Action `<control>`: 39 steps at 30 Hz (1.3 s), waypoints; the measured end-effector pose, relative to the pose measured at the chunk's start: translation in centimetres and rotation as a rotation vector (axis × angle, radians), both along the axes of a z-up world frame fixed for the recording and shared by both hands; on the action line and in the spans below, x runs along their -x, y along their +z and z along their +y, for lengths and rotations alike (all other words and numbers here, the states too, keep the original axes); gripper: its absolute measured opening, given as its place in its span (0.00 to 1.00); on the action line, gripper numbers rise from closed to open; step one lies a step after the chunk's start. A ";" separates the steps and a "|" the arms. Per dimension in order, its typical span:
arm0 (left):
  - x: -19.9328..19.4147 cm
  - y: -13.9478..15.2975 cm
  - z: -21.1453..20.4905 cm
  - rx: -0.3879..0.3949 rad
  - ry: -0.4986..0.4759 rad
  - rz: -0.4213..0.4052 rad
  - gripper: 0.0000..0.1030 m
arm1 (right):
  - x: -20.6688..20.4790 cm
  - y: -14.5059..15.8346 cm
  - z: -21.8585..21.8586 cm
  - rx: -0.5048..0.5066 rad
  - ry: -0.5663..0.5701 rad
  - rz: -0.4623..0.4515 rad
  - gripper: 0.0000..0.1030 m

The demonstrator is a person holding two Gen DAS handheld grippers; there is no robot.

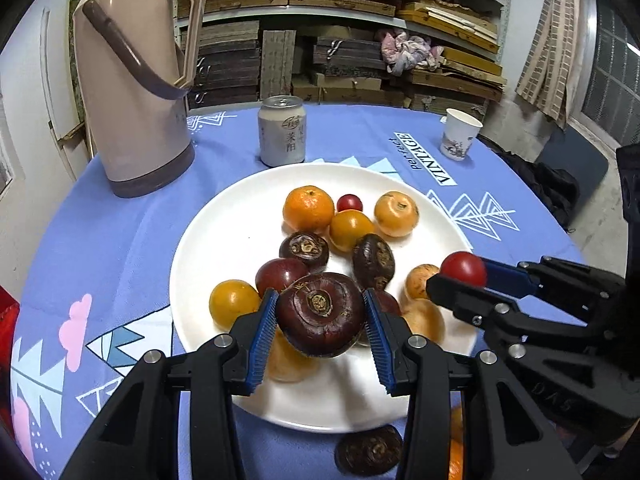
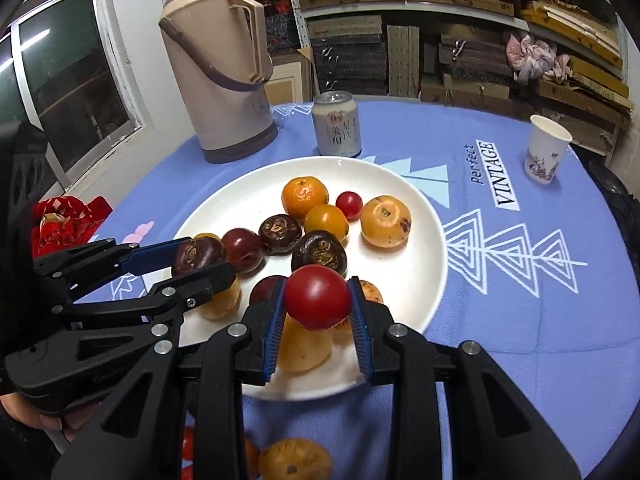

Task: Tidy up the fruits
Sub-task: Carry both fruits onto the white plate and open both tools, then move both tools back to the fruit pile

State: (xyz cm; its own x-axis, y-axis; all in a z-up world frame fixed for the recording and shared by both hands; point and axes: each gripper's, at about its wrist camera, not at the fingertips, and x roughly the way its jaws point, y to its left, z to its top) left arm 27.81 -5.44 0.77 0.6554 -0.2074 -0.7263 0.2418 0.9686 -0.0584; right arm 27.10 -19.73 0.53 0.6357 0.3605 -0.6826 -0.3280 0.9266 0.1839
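Note:
A white plate [image 1: 208, 248] [image 2: 416, 216] holds several fruits: oranges, yellow tomatoes, red cherry tomatoes and dark water chestnuts. My left gripper [image 1: 322, 314] is shut on a dark water chestnut [image 1: 320, 314] and holds it above the plate's near side; it also shows in the right wrist view [image 2: 198, 256]. My right gripper [image 2: 317, 300] is shut on a red tomato [image 2: 317, 296] above the plate's near edge, and shows in the left wrist view [image 1: 464, 270]. A water chestnut [image 1: 368, 454] and an orange fruit [image 2: 294, 460] lie on the cloth in front of the plate.
A tall beige thermos [image 1: 136, 92] [image 2: 224, 64] stands at the back left. A drink can [image 1: 282, 130] [image 2: 336, 124] stands behind the plate. A paper cup [image 1: 458, 138] [image 2: 546, 148] is at the back right. Red packaging [image 2: 68, 216] lies left.

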 end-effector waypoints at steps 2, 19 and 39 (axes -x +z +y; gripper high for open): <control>-0.2 -0.4 0.2 -0.004 0.008 0.006 0.42 | -0.3 -0.4 -0.1 -0.003 -0.001 0.007 0.29; -0.9 -1.8 0.5 0.034 0.020 0.001 0.44 | -1.5 -2.2 -1.2 -0.025 -0.055 -0.009 0.33; 0.9 -1.3 1.2 0.076 0.003 -0.017 0.73 | 1.2 -0.4 -2.4 -0.051 -0.044 -0.065 0.49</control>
State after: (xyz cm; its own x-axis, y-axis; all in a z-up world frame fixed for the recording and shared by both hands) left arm 26.88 -4.27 -0.51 0.6684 -0.2595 -0.6971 0.2404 0.9622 -0.1277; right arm 25.86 -22.14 0.10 0.6936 0.3651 -0.6209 -0.3003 0.9301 0.2114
